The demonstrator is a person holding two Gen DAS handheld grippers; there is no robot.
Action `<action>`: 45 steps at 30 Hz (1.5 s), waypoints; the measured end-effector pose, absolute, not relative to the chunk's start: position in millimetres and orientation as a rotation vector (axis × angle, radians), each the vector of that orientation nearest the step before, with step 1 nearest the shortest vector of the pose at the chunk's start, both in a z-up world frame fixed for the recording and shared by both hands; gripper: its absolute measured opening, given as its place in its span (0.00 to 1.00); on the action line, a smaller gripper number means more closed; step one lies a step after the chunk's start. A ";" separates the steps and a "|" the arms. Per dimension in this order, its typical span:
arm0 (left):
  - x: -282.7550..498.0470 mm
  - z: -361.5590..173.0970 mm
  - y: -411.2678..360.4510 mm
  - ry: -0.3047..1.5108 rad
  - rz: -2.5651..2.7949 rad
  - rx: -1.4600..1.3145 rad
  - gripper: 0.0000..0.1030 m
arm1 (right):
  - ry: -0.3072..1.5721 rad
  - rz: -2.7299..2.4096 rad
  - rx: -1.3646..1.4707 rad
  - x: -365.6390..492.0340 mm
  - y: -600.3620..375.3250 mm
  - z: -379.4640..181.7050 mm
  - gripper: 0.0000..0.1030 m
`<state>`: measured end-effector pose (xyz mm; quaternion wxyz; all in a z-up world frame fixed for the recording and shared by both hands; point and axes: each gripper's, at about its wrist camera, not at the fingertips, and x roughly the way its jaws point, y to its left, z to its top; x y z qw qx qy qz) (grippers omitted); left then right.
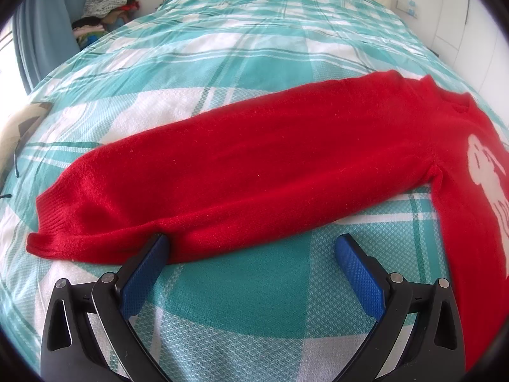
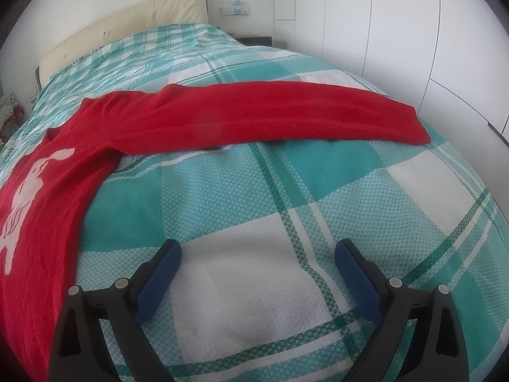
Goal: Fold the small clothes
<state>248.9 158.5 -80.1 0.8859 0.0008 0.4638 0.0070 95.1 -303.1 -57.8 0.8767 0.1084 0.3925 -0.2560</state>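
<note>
Sweater (image 1: 254,165) lies spread on the bed (image 1: 222,47), its body cut off by both views. Left gripper (image 1: 251,248) gapes wide, one finger touching a sleeve's edge. Right gripper (image 2: 257,251) gapes over bare cover.

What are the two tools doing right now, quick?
Left tool: open, holding nothing, one fingertip touching the red sweater sleeve.
Right tool: open, holding nothing, above the bedspread.

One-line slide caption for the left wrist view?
Open left claw at the lower edge of a red sweater sleeve spread on a teal plaid bedspread.

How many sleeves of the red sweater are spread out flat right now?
2: left sleeve lies outstretched before the left hand-held gripper; right sleeve stretches beyond the right hand-held gripper.
</note>
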 end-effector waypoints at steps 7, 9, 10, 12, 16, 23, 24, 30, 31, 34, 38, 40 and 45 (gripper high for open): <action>248.9 -80.1 158.5 0.965 0.015 0.002 1.00 | 0.827 -0.515 0.237 96.7 -304.1 -58.3 0.98; 248.9 -80.1 158.5 0.965 0.015 0.002 1.00 | 0.828 -0.507 0.241 96.9 -304.3 -58.7 0.99; 248.9 -80.1 158.5 0.965 0.015 0.002 1.00 | 0.828 -0.506 0.241 96.9 -304.3 -59.1 0.99; 248.9 -80.1 158.5 0.965 0.015 0.002 1.00 | 0.828 -0.507 0.241 96.9 -304.4 -59.1 0.99; 248.9 -80.0 158.5 0.965 0.015 0.002 1.00 | 0.829 -0.509 0.238 97.5 -304.4 -59.5 0.99; 249.0 -79.9 158.4 0.965 0.016 0.002 1.00 | 0.819 -0.506 0.240 96.8 -305.2 -60.0 1.00; 248.9 -80.0 158.4 0.965 0.016 0.002 1.00 | 0.818 -0.507 0.240 96.6 -305.1 -60.0 1.00; 249.1 -79.8 158.4 0.965 0.015 0.002 1.00 | 0.818 -0.513 0.234 95.0 -304.0 -60.4 1.00; 249.1 -79.8 158.4 0.965 0.015 0.002 1.00 | 0.819 -0.514 0.232 95.1 -303.9 -60.6 1.00; 249.1 -79.8 158.4 0.965 0.016 0.002 1.00 | 0.821 -0.518 0.227 95.8 -303.8 -60.7 1.00; 249.0 -79.8 158.4 0.965 0.016 0.002 1.00 | 0.821 -0.518 0.227 95.9 -303.3 -60.7 1.00; 249.0 -79.8 158.4 0.965 0.016 0.002 1.00 | 0.821 -0.517 0.228 95.9 -303.2 -60.7 1.00; 249.0 -79.7 158.3 0.965 0.016 0.002 1.00 | 0.820 -0.517 0.229 95.9 -302.5 -60.7 1.00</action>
